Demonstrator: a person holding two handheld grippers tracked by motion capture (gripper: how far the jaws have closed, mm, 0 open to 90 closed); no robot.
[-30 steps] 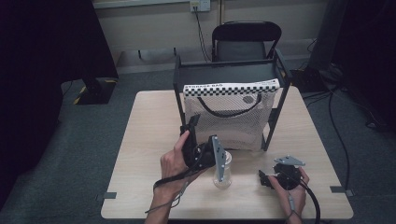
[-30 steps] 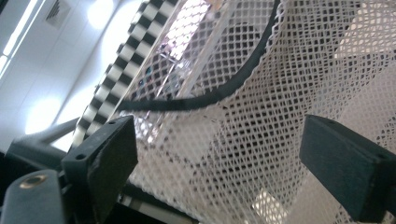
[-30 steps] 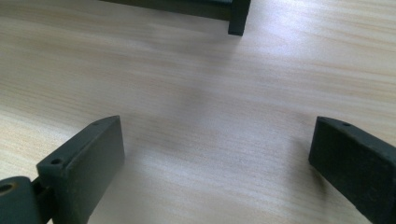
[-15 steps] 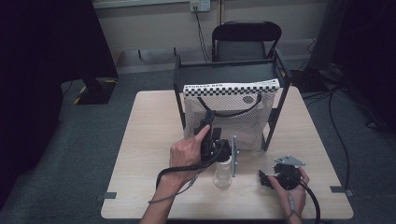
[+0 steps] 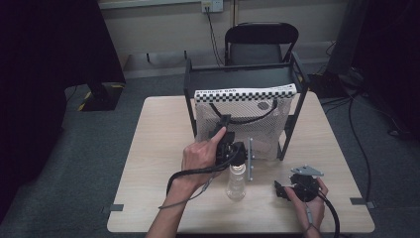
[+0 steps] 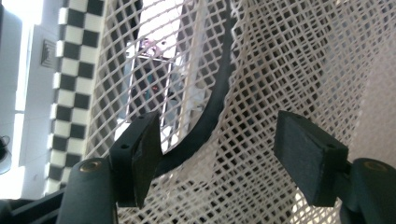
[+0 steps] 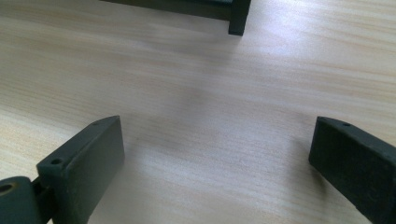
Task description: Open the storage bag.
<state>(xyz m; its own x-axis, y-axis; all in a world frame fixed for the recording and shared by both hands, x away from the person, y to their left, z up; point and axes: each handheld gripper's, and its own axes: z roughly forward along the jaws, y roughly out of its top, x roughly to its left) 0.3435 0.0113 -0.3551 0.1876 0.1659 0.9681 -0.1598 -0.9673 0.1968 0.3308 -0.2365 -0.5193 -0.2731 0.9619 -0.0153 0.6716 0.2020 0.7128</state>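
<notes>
On the bench [image 5: 148, 148], the left gripper [image 5: 229, 141] is up against the front of the white mesh bag [image 5: 267, 119], which hangs on the black rack [image 5: 242, 74] toward twelve o'clock. In the left gripper view its jaws have just been closing. They stand half apart with the bag's black handle [image 6: 212, 116] curving down between them: the handle lies against the left pad, while the right pad is clear of it, with only netting behind. Nothing is clamped yet.

The likely trouble, as I judge it, is a snag: the jaws could catch a fold of mesh along with the handle, or mesh alone, and a pull would then drag the whole bag off the rack or tilt the rack.

A clear plastic bottle [image 5: 236, 181] stands just at six o'clock of that gripper, under the wrist and its cable. A backward tug could knock it over.

At four o'clock on the bench the right gripper [image 5: 282, 191] rests low with its jaws wide over bare wood and nothing between them, too far off to steady anything.
</notes>
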